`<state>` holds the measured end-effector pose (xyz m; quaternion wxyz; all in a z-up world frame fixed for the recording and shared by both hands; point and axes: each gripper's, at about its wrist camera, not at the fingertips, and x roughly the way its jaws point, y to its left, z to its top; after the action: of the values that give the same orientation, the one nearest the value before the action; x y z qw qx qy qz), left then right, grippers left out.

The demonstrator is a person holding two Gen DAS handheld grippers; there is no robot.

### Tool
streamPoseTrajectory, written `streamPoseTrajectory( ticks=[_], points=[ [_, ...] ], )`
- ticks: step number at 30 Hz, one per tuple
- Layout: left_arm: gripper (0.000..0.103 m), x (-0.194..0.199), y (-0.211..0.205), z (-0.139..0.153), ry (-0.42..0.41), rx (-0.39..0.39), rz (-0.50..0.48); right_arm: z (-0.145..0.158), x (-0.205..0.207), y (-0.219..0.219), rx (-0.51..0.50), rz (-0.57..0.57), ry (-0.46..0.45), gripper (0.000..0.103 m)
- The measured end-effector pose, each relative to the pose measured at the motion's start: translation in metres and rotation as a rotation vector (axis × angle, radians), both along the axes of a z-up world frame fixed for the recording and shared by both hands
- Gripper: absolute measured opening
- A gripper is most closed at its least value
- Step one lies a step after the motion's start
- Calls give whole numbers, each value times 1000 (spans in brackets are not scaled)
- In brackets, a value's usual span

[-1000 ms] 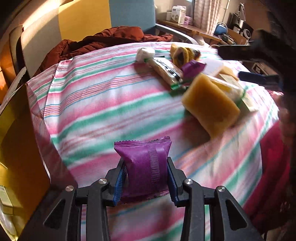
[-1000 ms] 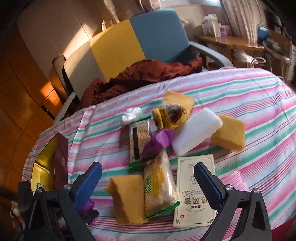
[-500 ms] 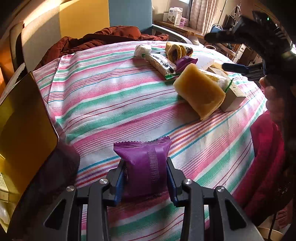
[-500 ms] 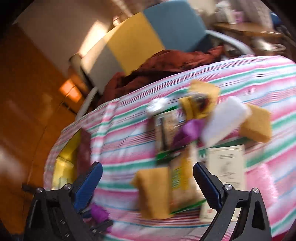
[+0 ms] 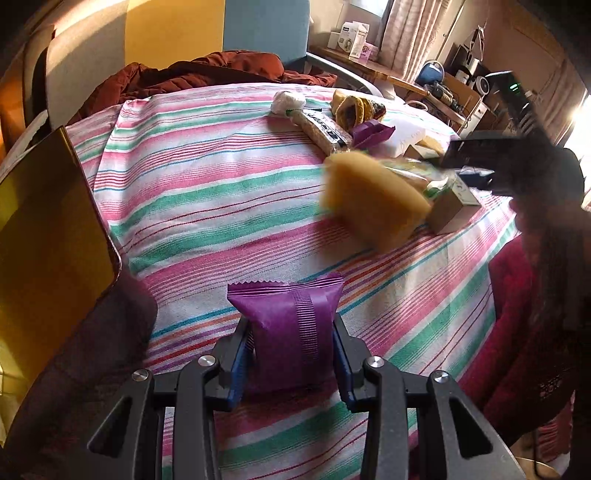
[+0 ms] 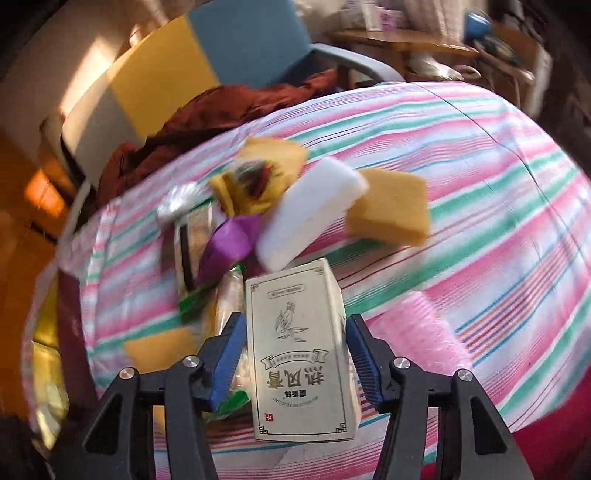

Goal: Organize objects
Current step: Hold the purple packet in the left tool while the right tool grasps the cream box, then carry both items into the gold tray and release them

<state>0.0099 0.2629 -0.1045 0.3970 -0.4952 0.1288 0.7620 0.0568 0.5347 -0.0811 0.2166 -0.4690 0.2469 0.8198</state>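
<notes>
Since a second ago, right gripper (image 6: 291, 363) has dropped astride the box (image 6: 301, 354), fingers spread; left gripper (image 5: 290, 354) keeps pinching the purple packet (image 5: 288, 325). Most snacks ahead remain unsorted.

Place: I am in a lived-in home room.
Table: striped cloth (image 5: 221, 184) under me (pink, green, white).
Seating: blue-and-yellow armchair (image 6: 207, 62) holding a rust-red blanket (image 5: 207, 74).
Background: curtains (image 5: 410, 33), cluttered wooden side table (image 5: 373, 68).
</notes>
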Motion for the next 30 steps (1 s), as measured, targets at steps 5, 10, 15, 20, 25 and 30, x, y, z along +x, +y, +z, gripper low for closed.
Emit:
streamPoseTrajectory(
  ticks=[5, 10, 15, 20, 25, 30],
  points=[
    [39, -2, -2, 0, -15, 20, 2, -21, -14, -12, 89, 44, -161, 52],
    [39, -1, -2, 1, 0, 26, -10, -4, -7, -7, 89, 11, -77, 52],
    [38, 1, -11, 20, 27, 78, -6, 31, 8, -33, 147, 44, 28, 52],
    [39, 8, -24, 47, 61, 133, 1, 73, 24, -59, 206, 95, 117, 52],
    [39, -5, -61, 77, 81, 204, 105, 98, 16, -93, 193, 198, 191, 52],
    [39, -35, -117, 101, 131, 237, 272, 96, -24, -146, 126, 363, 216, 52]
  ],
)
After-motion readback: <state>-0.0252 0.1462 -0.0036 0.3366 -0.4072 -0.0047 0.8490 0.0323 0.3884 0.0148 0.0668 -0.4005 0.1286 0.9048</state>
